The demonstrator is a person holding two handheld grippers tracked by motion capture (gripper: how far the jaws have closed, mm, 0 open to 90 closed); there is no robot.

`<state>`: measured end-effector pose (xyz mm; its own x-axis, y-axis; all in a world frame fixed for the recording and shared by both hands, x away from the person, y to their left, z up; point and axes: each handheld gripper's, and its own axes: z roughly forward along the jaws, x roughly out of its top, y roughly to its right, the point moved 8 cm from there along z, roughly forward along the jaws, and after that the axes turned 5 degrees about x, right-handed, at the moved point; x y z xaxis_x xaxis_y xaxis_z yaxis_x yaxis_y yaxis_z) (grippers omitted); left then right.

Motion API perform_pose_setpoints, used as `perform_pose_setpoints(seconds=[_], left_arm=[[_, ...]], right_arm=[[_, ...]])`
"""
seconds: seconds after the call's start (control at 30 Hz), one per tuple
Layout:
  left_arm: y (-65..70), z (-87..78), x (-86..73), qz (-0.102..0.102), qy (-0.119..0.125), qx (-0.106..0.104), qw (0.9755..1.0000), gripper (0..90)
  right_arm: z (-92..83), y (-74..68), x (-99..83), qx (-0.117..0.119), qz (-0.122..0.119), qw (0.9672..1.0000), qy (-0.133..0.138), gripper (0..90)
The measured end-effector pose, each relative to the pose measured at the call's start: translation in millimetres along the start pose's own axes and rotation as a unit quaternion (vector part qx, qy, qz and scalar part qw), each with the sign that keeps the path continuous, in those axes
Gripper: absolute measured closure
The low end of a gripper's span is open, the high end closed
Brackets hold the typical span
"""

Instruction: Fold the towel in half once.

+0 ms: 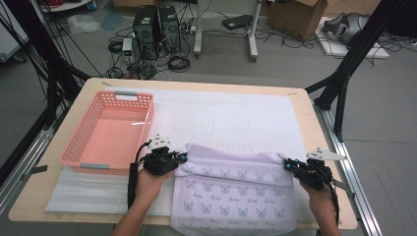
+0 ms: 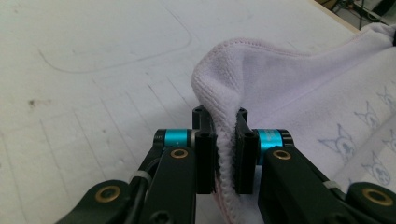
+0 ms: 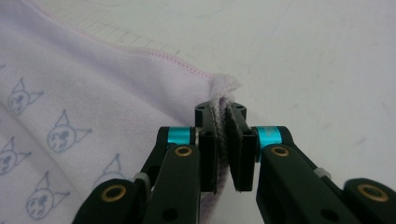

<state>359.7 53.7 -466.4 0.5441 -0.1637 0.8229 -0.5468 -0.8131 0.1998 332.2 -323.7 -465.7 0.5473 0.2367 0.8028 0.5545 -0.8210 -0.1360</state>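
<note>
Two tools clamped the towel (image 1: 235, 189): left tool (image 1: 183, 158) pinched its far left corner, right tool (image 1: 286, 164) its far right corner, fabric squeezed between each pair of jaws. Towel lay on the bench (image 1: 305, 123), just right of the pink basket (image 1: 83, 142), near edge hanging over the bench front.
</note>
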Motion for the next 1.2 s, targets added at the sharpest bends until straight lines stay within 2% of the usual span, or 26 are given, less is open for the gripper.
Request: perform_pose_setpoints(seconds=[0.07, 0.17, 0.3, 0.37, 0.4, 0.43, 0.5, 0.7, 0.73, 0.77, 0.87, 1.03, 1.1, 1.13, 1.17, 1.2], left_arm=[[-4.8, 4.1, 8.1, 0.004, 0.005, 0.005, 1.0, 82.2], [-12.7, 11.4, 20.8, -0.005, 0.011, 0.005, 0.9999, 82.1], [-21.4, 24.1, 37.8, -0.005, 0.015, 0.015, 0.9998, 82.1], [-26.6, 28.8, 43.4, -0.011, 0.024, 0.021, 0.9994, 82.1], [-30.4, 32.5, 45.0, -0.021, 0.02, 0.018, 0.9994, 82.1], [-33.7, 35.8, 46.4, -0.022, 0.02, 0.024, 0.9993, 82.1], [-39.0, 41.4, 49.2, -0.018, 0.024, 0.03, 0.9991, 82.0], [-56.1, 51.8, 62.5, -0.022, 0.024, 0.045, 0.9984, 82.0], [-58.1, 52.8, 64.1, -0.019, 0.028, 0.049, 0.9982, 82.0], [-61.2, 54.6, 65.8, -0.025, 0.04, 0.05, 0.9976, 82.0], [-69.6, 61.8, 62.3, -0.034, 0.026, 0.058, 0.9974, 82.0], [-73.0, 69.9, 57.6, -0.037, 0.021, 0.061, 0.9972, 81.0], [-75.3, 70.1, 56.1, -0.038, 0.017, 0.073, 0.9965, 75.0], [-76.7, 69.6, 56.6, -0.045, 0.018, 0.082, 0.9955, 65.1], [-77.5, 67.9, 57.2, -0.046, 0.02, 0.081, 0.9954, 56.0], [-77.7, 66.0, 58.4, -0.041, 0.023, 0.083, 0.9954, 53.6]], right_arm=[[6.0, 4.9, 7.9, -0.002, 0.0, 1.0, 0.001, 83.8], [14.4, 14.6, 20.1, -0.006, -0.002, 1.0, 0.002, 83.7], [23.8, 27.7, 37.3, -0.022, -0.004, 0.9997, -0.002, 83.7], [28.2, 32.2, 44.1, -0.026, -0.006, 0.9996, -0.004, 83.7], [31.0, 34.6, 47.8, -0.027, -0.009, 0.9996, -0.004, 83.7], [34.5, 37.8, 52.0, -0.029, -0.01, 0.9995, -0.006, 83.7], [41.3, 41.7, 58.3, -0.032, -0.012, 0.9994, -0.007, 83.7], [62.0, 50.7, 73.6, -0.033, -0.01, 0.9994, -0.008, 83.6], [64.8, 52.0, 76.4, -0.035, -0.01, 0.9993, -0.006, 83.6], [66.8, 53.2, 78.4, -0.035, -0.01, 0.9993, -0.005, 83.7], [74.6, 57.0, 88.2, -0.035, -0.008, 0.9993, 0.005, 83.6], [89.9, 63.7, 91.7, -0.041, 0.003, 0.9991, -0.004, 83.2], [92.9, 66.5, 90.2, -0.035, 0.017, 0.9992, 0.003, 77.7], [93.5, 67.9, 89.7, -0.035, 0.03, 0.9989, 0.007, 70.5], [92.5, 70.4, 89.2, -0.043, 0.036, 0.9984, 0.009, 65.8], [90.3, 72.4, 89.1, -0.044, 0.043, 0.998, 0.014, 61.3]])
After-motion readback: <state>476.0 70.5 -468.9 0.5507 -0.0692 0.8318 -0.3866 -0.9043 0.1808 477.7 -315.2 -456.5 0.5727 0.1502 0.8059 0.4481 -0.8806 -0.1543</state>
